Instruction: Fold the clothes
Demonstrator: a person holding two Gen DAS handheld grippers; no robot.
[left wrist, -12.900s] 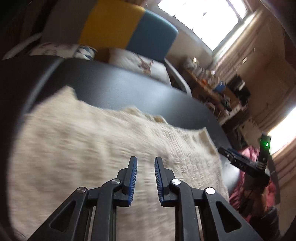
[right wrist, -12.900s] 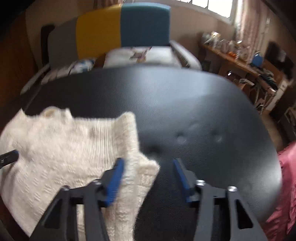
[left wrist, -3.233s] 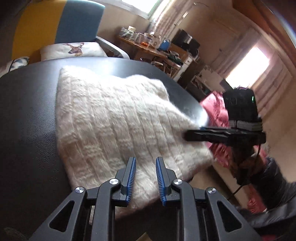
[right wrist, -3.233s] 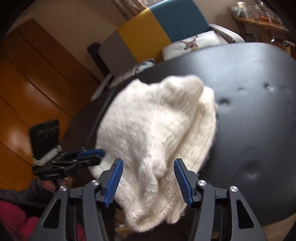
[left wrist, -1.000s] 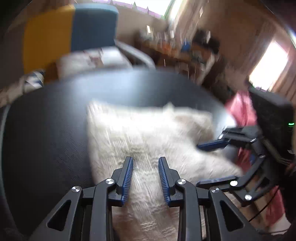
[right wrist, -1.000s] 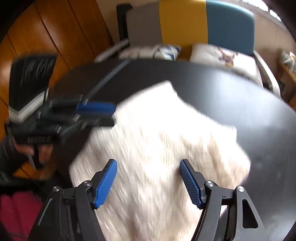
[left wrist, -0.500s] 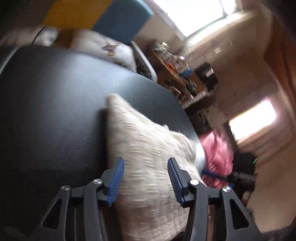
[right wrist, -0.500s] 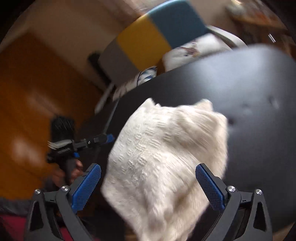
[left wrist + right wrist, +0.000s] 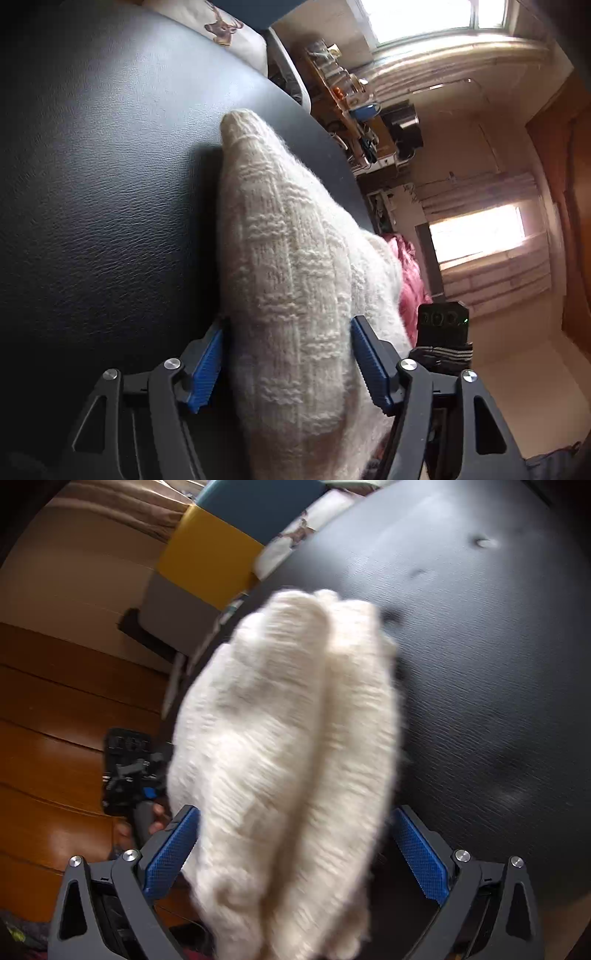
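Note:
A folded cream knitted sweater (image 9: 291, 280) lies on the black leather table (image 9: 96, 192). My left gripper (image 9: 290, 365) is open with its jaws on either side of the folded bundle's near end. In the right wrist view the sweater (image 9: 291, 746) shows as a thick two-layer fold, blurred by motion. My right gripper (image 9: 295, 853) is wide open and straddles the other end of the bundle. Each gripper's body shows in the other's view: the right one (image 9: 441, 332) beyond the sweater, the left one (image 9: 127, 771) at the table's edge.
A chair with yellow, blue and grey back panels (image 9: 207, 561) and a deer-print cushion (image 9: 221, 29) stands behind the table. A pink cloth (image 9: 406, 273) lies off the table's right side. A cluttered shelf (image 9: 354, 107) and wooden floor (image 9: 55, 738) lie beyond.
Both grippers have opened wider and closed in on the folded sweater from opposite ends, so it now sits between each pair of jaws. Both views have tilted.

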